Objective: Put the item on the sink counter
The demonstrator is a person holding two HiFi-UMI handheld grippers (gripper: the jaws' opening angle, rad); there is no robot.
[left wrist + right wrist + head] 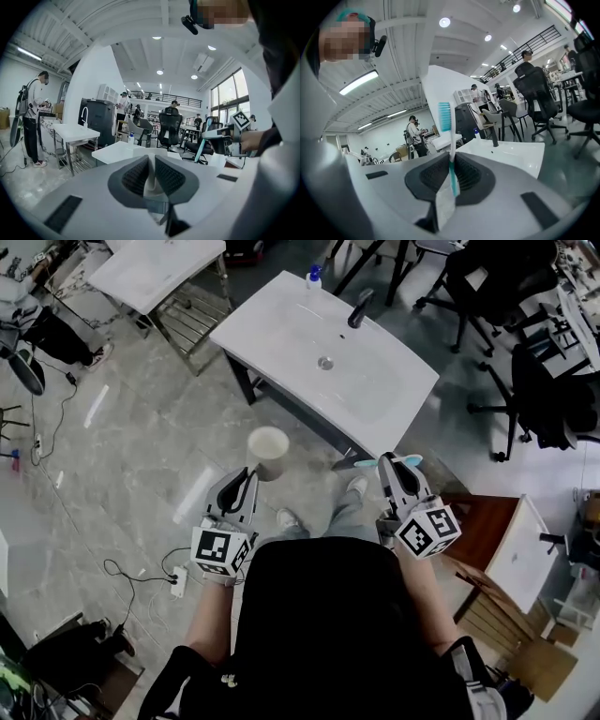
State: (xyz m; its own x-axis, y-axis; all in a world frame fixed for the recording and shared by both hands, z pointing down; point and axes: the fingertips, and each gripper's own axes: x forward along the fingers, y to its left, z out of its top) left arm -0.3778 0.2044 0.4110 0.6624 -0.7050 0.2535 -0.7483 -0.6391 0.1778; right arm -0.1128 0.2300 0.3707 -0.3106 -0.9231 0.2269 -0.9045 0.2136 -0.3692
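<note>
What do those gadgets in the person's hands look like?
The left tongs and right tongs have light grey bodies and dark ribbed pads. Each carries a white cube printed with black square markers. The person wears a black top.

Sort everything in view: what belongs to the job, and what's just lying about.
Job: cup in the left tool; toothbrush in the right tool; sink counter.
Lying about: blue-capped bottle, second counter, office chair, power strip on the floor.
</note>
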